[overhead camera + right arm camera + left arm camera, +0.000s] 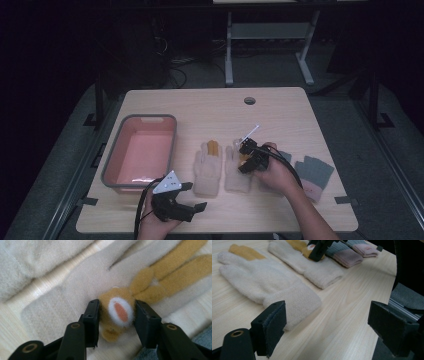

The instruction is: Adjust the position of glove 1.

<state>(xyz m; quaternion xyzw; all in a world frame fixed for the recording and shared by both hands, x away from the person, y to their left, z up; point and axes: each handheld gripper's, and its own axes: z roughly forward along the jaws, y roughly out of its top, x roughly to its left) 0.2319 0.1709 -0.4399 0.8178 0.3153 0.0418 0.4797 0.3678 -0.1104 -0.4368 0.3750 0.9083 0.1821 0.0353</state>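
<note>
The light wooden table (280, 107) carries a pink basin (140, 150) at its left side, then to the right of the basin two cream gloves (208, 172) side by side, and further right two grey gloves (314, 176).

Left gripper (197, 196) low and level, jaws wide apart (right gripper (117, 312) pointing down, half-closed)

From above we look forward and down on the whole surface (280, 107), while our two gripper views sit low and close, sharing the cream glove (82, 282) with it.
</note>
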